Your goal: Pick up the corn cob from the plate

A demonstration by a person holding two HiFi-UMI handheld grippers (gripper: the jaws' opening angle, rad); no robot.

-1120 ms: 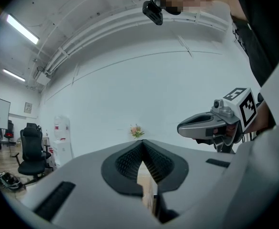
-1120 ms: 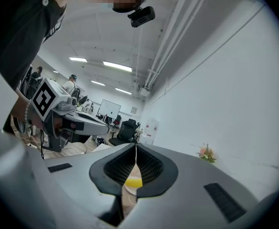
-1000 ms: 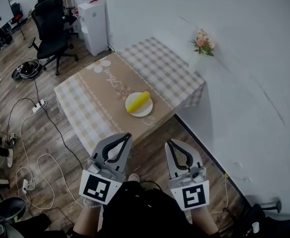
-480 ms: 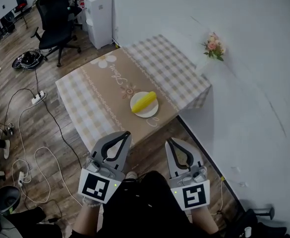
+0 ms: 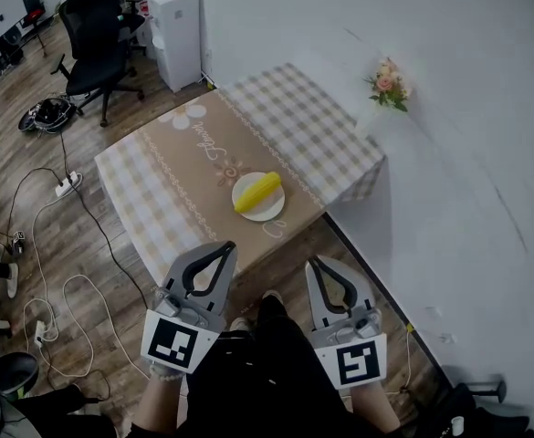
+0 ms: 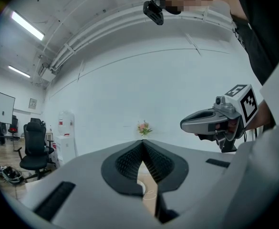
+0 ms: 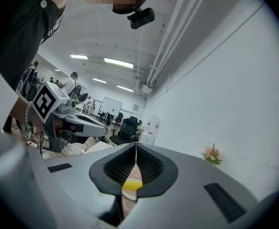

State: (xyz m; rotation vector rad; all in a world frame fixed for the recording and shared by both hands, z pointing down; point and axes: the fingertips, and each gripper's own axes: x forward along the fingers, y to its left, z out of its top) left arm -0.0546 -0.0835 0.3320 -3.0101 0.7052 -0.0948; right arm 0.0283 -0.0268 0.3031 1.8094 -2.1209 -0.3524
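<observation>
Corn (image 5: 256, 192) lies on plate (image 5: 269, 211), mid-surface (image 5: 184, 149). Left tool (image 5: 225, 247) and right tool (image 5: 315, 264) are both closed, empty, well short of plate. Judgement: open one tool before reaching plate; straddle corn across its width.

Checked-cloth table (image 5: 321, 121), white plate (image 5: 268, 210) directly on it
</observation>
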